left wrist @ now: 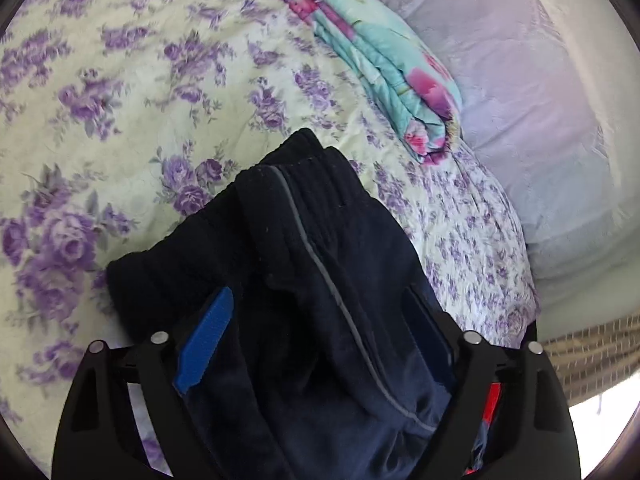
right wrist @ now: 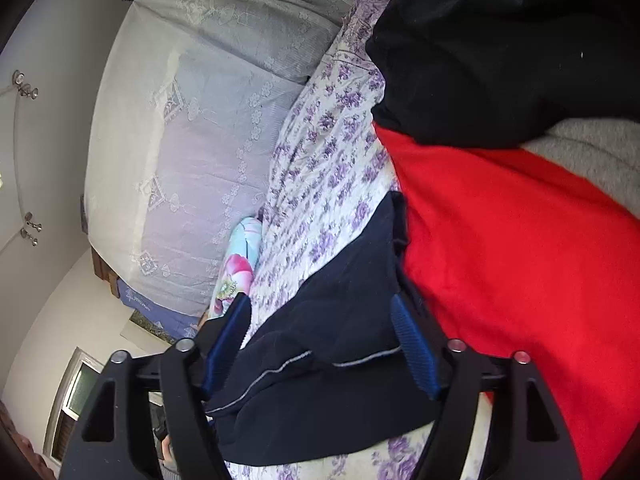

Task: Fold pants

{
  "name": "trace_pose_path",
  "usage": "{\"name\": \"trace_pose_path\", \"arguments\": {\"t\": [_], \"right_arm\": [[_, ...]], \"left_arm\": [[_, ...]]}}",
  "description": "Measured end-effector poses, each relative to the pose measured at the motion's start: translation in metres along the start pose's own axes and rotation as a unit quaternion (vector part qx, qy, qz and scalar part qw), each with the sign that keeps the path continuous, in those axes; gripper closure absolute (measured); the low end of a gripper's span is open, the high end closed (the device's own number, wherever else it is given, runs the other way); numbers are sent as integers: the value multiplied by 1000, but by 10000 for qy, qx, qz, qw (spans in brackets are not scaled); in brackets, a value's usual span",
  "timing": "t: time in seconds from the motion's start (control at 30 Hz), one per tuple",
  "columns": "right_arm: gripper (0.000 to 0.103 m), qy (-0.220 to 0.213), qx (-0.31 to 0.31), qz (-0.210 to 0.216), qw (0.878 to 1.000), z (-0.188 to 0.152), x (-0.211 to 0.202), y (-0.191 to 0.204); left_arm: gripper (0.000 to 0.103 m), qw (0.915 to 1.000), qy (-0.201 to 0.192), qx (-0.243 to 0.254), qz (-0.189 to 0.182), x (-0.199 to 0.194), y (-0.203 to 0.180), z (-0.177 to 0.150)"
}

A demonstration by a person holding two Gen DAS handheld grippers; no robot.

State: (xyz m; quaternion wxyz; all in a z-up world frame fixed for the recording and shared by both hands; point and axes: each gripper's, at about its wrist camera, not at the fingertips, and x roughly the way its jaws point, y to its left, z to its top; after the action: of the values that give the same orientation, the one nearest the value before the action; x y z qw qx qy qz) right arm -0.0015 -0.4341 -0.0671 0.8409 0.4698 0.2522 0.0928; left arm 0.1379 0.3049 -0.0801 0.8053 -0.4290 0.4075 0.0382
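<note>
The dark navy pants (left wrist: 320,220) with a thin grey side stripe lie bunched on the floral bedspread (left wrist: 140,100), waistband end away from the camera. My left gripper (left wrist: 320,296) is open and straddles them: the blue pads (left wrist: 208,340) stand wide apart with the cloth loose between them. In the right wrist view another part of the pants (right wrist: 328,320) lies across the bedspread (right wrist: 328,152). My right gripper (right wrist: 320,300) is open too, its ribbed blue pads (right wrist: 412,352) on either side of the fabric without pressing it.
A folded teal and pink blanket (left wrist: 384,72) lies beyond the pants, beside a lavender lace-covered pillow (left wrist: 520,120). A red cloth (right wrist: 500,240), a black garment (right wrist: 500,48) and grey fuzzy fabric (right wrist: 592,148) lie to the right of the right gripper.
</note>
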Motion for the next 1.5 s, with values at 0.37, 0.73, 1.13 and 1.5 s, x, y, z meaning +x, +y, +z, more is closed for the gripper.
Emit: {"name": "trace_pose_path", "arguments": {"t": [0.37,0.73,1.13,1.5], "right_arm": [[19,282,899,106,9955,-13,1,-6],[31,428,1009,177,9938,-53,14,5],[78,415,1427,-285,9885,-48,60,-12],[61,294,1564,-451,9862,-32,46,-11]], "left_arm": [[85,9966,27,277,-773,-13,0,0],[85,9961,107,254,-836,-8,6,3],[85,9950,221,248,-937,-6,10,6],[85,9939,190,456,-986,-18,-8,10]]}}
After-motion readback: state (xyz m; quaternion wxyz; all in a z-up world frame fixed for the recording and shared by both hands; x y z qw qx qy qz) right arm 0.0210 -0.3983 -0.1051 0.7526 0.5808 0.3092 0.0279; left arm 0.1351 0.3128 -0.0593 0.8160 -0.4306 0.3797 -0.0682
